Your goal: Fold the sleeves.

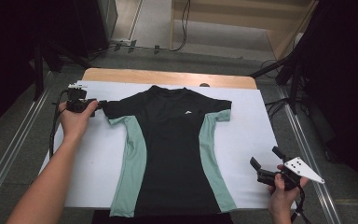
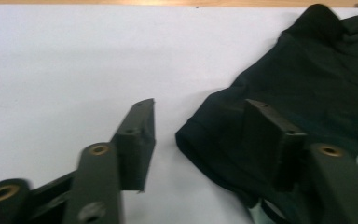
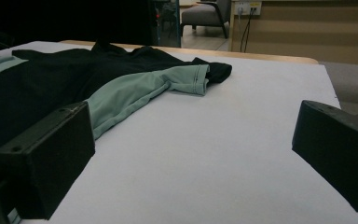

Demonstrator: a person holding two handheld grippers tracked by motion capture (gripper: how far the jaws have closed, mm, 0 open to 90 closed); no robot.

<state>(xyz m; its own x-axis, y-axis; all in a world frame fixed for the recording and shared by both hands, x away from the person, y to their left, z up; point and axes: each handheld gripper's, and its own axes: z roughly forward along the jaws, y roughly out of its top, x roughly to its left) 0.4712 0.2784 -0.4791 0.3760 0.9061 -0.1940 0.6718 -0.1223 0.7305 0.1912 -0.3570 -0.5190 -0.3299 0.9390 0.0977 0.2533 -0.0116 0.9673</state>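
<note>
Left gripper (image 2: 200, 135) spread astride T-shirt (image 1: 175, 140) sleeve hem, far left (pre-grasp, judged); right gripper (image 1: 267, 166) open, near right, awaiting closure.

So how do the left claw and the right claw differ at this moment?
The left claw sits at the far left of the table, its jaws straddling the black sleeve edge of the black and mint-green T-shirt. The right claw hovers near the front right corner, apart from the shirt, over the white table cover. Both are open, each in a hand.
</note>
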